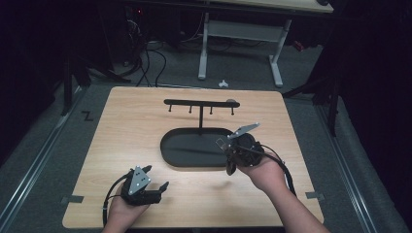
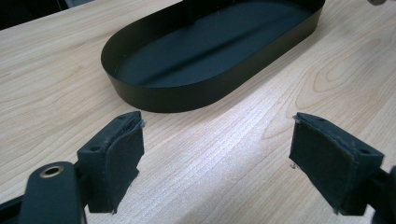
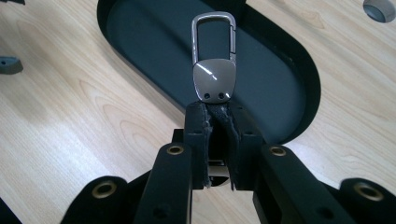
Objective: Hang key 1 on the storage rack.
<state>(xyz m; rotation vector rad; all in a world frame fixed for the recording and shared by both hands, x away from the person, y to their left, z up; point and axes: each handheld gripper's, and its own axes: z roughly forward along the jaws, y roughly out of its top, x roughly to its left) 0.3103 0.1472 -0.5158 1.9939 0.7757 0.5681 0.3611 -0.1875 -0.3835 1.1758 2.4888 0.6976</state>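
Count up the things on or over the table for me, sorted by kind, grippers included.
Grippers: 2, left and right
Key clips: 1, held in the right gripper
Black trays: 1
Hook racks: 1, standing in the tray
Total: 5

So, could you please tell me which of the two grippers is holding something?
The right gripper: its jaws pinch a metal key clip over the black tray. The left gripper stands open, nothing between its jaws.
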